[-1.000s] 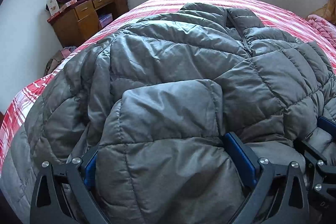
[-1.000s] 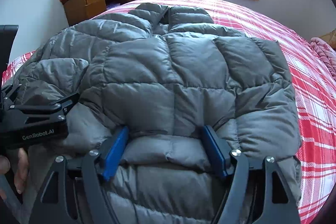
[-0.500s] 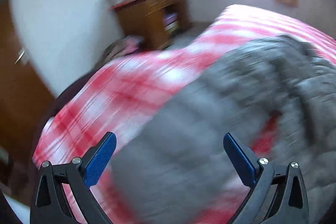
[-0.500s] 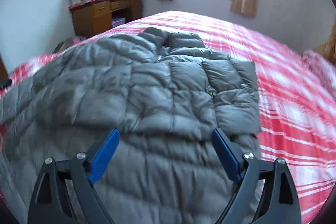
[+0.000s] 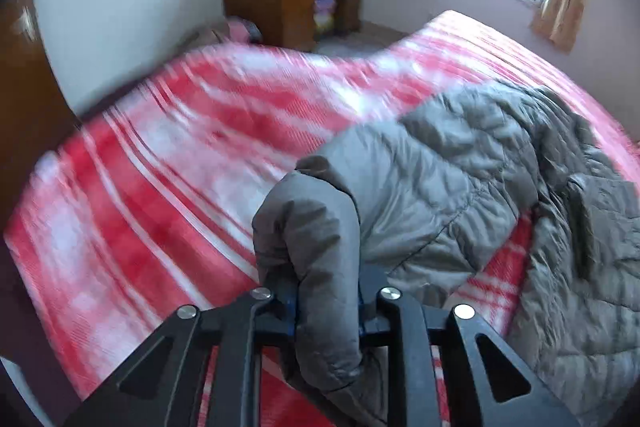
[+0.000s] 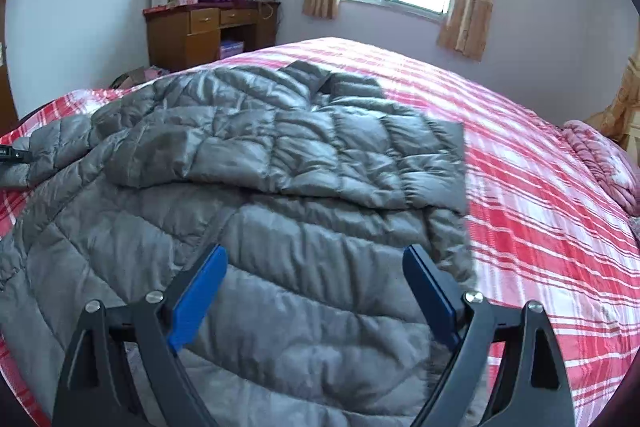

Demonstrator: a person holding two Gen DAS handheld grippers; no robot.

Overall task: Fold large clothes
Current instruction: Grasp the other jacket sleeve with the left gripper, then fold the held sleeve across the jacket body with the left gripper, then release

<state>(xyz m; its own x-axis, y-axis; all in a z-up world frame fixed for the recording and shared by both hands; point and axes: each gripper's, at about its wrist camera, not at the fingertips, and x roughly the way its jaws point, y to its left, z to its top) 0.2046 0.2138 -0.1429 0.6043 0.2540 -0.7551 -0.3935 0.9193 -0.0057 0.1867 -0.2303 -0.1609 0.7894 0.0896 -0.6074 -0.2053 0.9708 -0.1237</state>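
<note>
Your left tool [image 5: 326, 301] is gripping the sleeve [image 5: 320, 227]; it is running rightward to the jacket [image 6: 300, 187] mid-bed [image 6: 540, 207]. Right tool [image 6: 316, 291] is hovering open.

Motion blur is smearing the bedspread [image 5: 168, 163] toward ten o'clock. The sleeve [image 5: 320, 247] is covering the left gripper [image 5: 326, 301] pads. The frame edge at six o'clock is cropping the jacket [image 6: 280, 307] hem beneath the right gripper [image 6: 316, 291].
</note>
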